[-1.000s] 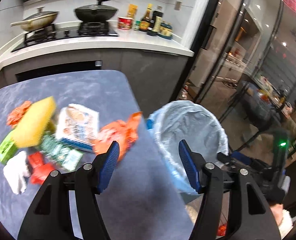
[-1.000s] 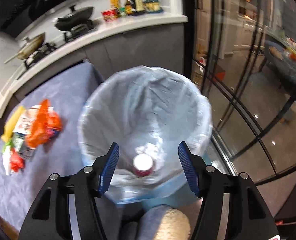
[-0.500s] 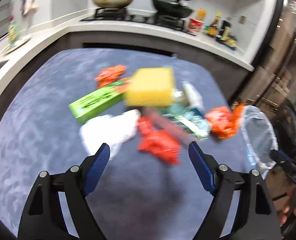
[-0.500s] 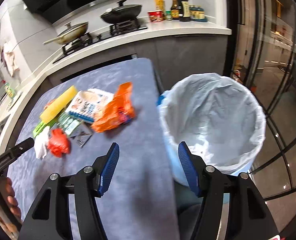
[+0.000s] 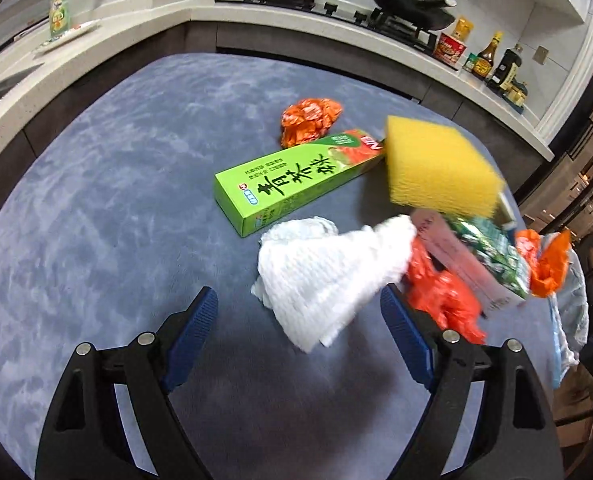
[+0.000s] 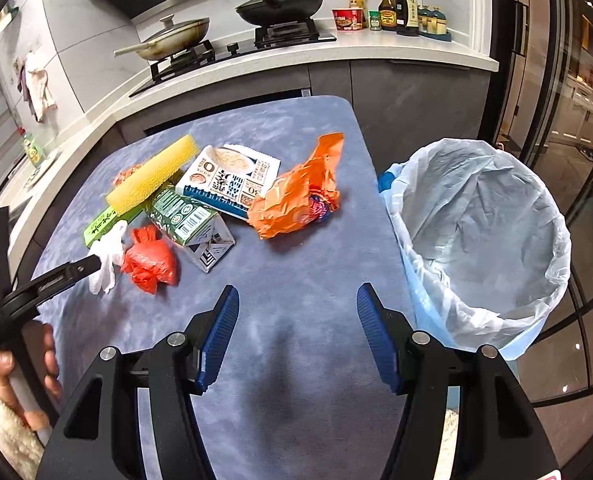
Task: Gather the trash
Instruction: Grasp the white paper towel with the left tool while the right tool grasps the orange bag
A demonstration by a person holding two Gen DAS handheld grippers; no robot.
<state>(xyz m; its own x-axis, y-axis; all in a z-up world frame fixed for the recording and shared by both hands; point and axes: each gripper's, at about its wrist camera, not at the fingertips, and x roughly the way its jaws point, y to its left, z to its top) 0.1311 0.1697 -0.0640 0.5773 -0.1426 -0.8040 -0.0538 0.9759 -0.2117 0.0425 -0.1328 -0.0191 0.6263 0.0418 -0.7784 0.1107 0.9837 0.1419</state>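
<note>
Trash lies heaped on the blue table (image 6: 296, 272), and the left gripper (image 5: 298, 320) hangs right over the near edge of the pile, jaws opening wide with the crumpled white paper towel (image 5: 328, 276) reaching in between them but not pinched. Just beside that towel sits a red plastic bag (image 6: 150, 260), and behind it a green box (image 5: 292, 180) with a yellow sponge (image 5: 436, 164) propped on its far end. An orange wrapper (image 6: 296, 196) lies toward the table's right edge, next to a noodle packet (image 6: 228, 176) and a green carton (image 6: 184, 212). Over to the right gripper (image 6: 296, 336): spread and holding nothing, poised above bare table. Beside the table's right edge stands the bin (image 6: 484, 240), lined with a pale bag, well apart from the pile.
</note>
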